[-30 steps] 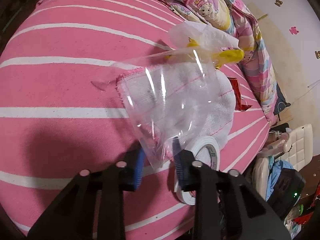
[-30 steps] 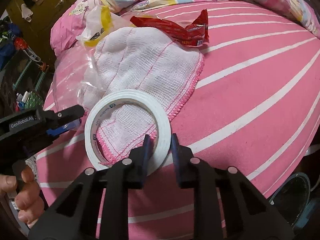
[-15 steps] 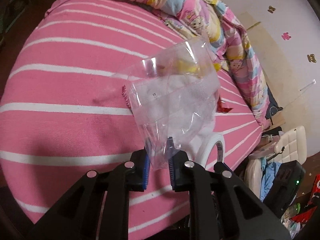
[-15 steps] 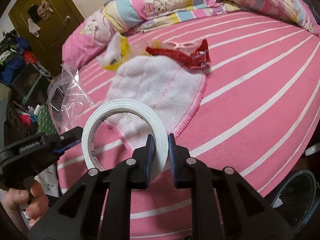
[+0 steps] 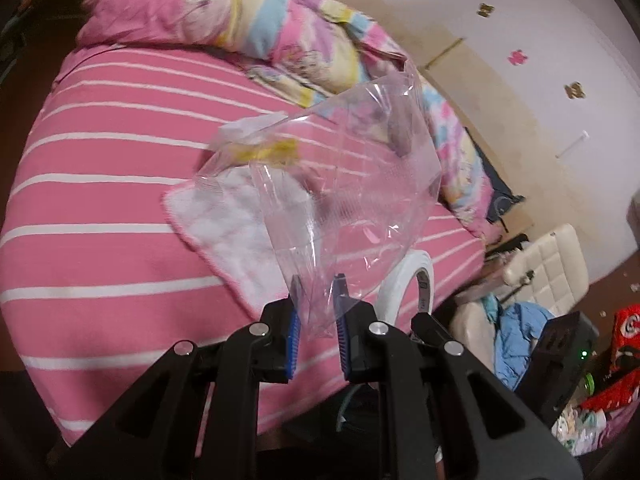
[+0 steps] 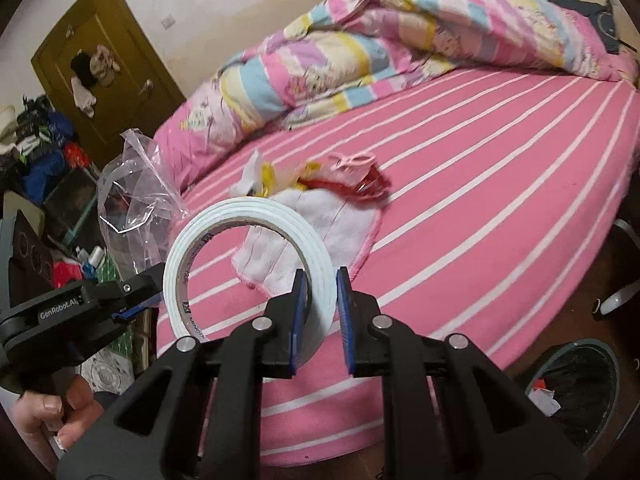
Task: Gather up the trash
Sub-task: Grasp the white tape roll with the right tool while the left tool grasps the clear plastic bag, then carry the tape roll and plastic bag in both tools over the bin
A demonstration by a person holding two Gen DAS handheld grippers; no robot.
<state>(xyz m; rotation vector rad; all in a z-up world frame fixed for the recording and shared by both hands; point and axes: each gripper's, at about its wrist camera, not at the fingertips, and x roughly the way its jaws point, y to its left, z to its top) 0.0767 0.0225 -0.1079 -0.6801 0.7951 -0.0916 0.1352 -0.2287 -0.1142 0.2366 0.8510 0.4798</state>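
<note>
My left gripper (image 5: 317, 304) is shut on the corner of a clear plastic bag (image 5: 344, 184), which hangs in the air above the pink striped bed (image 5: 100, 200). My right gripper (image 6: 322, 300) is shut on the rim of a white tape roll (image 6: 248, 264), lifted off the bed; the roll (image 5: 404, 280) shows just right of the left fingers too. The bag (image 6: 132, 200) and left gripper (image 6: 136, 300) appear at the left of the right wrist view. On the bed lie a white cloth (image 6: 316, 224), a red wrapper (image 6: 368, 188) and a yellow-white wrapper (image 6: 264, 176).
A rumpled patchwork quilt (image 6: 360, 52) lies along the bed's far side. A dark bin (image 6: 576, 384) with scraps in it stands on the floor at the lower right. Clutter and a brown door (image 6: 100, 68) are at the left; a cream chair (image 5: 548, 268) stands beside the bed.
Both grippers have closed on their items and risen from the bed: the left with the clear bag, the right with the tape roll. The cloth and wrappers stay on the bed.
</note>
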